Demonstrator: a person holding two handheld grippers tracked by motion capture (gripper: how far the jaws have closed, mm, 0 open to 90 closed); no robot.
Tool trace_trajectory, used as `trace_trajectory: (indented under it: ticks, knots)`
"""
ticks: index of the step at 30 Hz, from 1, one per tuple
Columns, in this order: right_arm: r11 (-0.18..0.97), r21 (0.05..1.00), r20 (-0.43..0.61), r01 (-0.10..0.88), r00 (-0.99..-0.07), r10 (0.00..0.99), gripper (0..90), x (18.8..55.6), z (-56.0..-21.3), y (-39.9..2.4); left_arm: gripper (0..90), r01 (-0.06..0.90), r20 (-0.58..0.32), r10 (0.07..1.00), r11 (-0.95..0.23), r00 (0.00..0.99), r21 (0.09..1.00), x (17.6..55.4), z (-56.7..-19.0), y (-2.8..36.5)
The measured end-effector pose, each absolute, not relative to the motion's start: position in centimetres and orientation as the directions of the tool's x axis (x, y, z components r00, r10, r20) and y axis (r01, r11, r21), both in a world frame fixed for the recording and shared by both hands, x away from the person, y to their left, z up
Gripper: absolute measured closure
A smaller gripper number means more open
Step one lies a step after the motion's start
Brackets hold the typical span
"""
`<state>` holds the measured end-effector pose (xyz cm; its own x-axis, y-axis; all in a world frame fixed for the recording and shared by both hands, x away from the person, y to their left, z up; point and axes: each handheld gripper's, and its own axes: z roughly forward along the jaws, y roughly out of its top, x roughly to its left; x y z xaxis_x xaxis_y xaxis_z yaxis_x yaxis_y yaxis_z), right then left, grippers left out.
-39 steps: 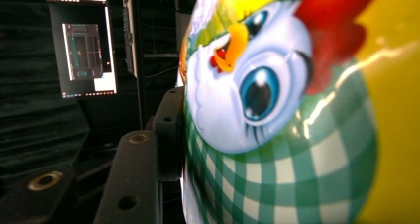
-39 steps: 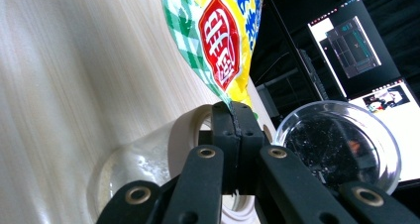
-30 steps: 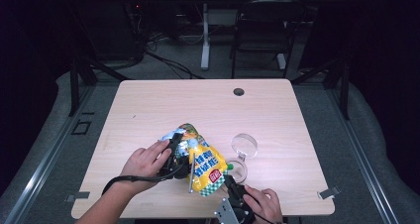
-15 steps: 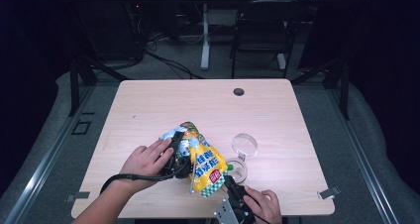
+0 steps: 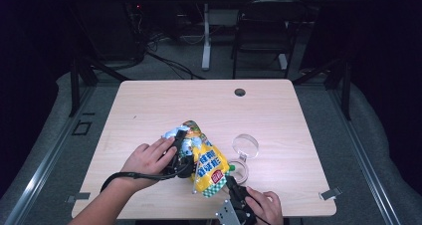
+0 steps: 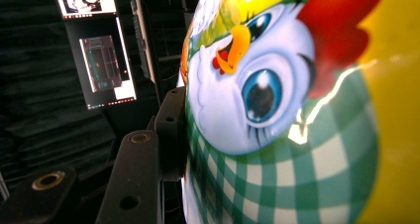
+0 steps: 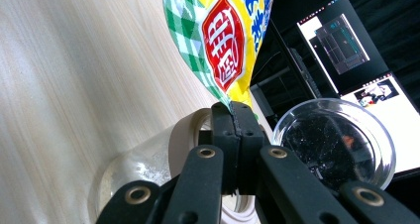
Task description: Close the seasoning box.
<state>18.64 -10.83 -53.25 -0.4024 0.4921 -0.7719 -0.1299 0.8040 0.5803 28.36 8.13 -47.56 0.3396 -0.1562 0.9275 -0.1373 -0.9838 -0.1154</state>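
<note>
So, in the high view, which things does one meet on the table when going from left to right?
Person's left hand on the left gripper → yellow snack bag with green check pattern → clear round glass lid → small dark round hole in the wooden table top lies farther back.

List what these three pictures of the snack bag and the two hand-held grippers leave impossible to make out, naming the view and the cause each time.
- Snack bag, left gripper view: far jaw hidden behind it.
- Left hand-held gripper, high view: mostly covered by the hand.
- Right hand-held gripper, high view: body cut off by the bottom edge.
- Glass jar, right gripper view: mouth hidden behind the jaws; contents unclear.
- Bag's print, high view: too small to read.
</note>
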Motion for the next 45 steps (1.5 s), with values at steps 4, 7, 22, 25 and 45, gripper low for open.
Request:
trace_trajectory:
  ticks: [4,7,22,25,45]
  knots:
    - [0.804,0.580,-0.773,-0.131,-0.401,0.492,90.0,18.64,-53.28,-10.85,57.8,-0.139,0.928,-0.166,-0.982,0.335,-0.126,28.36,-47.48,8.03]
    - [0.804,0.580,-0.773,-0.132,-0.399,0.493,90.0,18.67,-53.35,-10.85,57.8,-0.138,0.929,-0.164,-0.983,0.332,-0.124,28.34,-47.52,7.98]
    - [0.806,0.575,-0.778,-0.139,-0.396,0.487,89.9,18.56,-53.45,-10.73,59.2,-0.149,0.932,-0.200,-0.976,0.303,-0.161,28.09,-47.20,7.73]
    - [0.806,0.575,-0.779,-0.140,-0.395,0.487,89.9,18.50,-53.49,-10.69,59.2,-0.147,0.932,-0.203,-0.975,0.299,-0.165,28.01,-47.12,7.70]
    - [0.818,0.560,-0.790,-0.130,-0.380,0.481,89.7,18.32,-53.32,-10.73,59.2,-0.154,0.926,-0.240,-0.967,0.290,-0.202,27.99,-46.60,7.25]
